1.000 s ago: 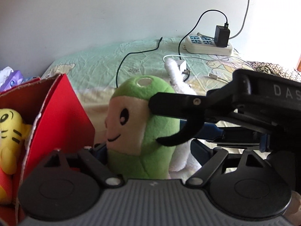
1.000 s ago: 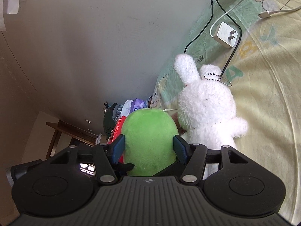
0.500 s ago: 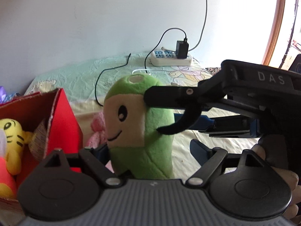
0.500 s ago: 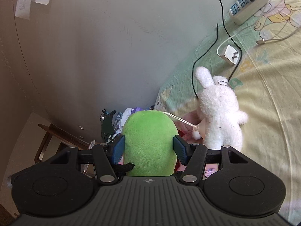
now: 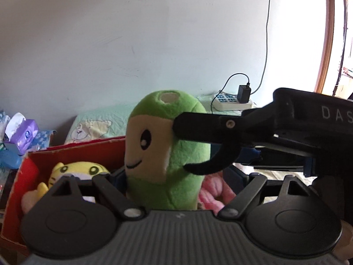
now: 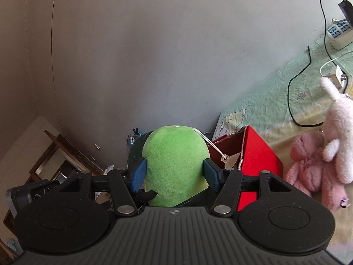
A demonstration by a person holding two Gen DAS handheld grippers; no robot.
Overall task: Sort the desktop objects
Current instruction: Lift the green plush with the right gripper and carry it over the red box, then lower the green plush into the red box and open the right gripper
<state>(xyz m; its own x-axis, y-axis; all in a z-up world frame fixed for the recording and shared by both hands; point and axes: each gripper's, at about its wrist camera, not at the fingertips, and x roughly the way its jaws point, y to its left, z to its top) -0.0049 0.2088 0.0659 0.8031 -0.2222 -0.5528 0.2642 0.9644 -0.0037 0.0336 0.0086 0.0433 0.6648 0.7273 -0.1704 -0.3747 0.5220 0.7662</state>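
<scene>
while the left wrist view looks past its own wide-spread, empty left gripper [image 5: 176, 177], the green plush [image 5: 167, 152] hangs upright in front of it, above the red box [image 5: 72, 152] where a yellow tiger [image 5: 77, 172] already lies, with the right gripper [image 5: 183, 148] reaching in from the side to pinch it. from the right wrist view the blue pads [image 6: 138, 174] press the plush's flanks, a firm hold likely meant to carry it to the box [image 6: 258, 156]; a pink plush [image 6: 308, 165] and white rabbit [image 6: 337, 132] wait on the sheet [image 6: 271, 92].
</scene>
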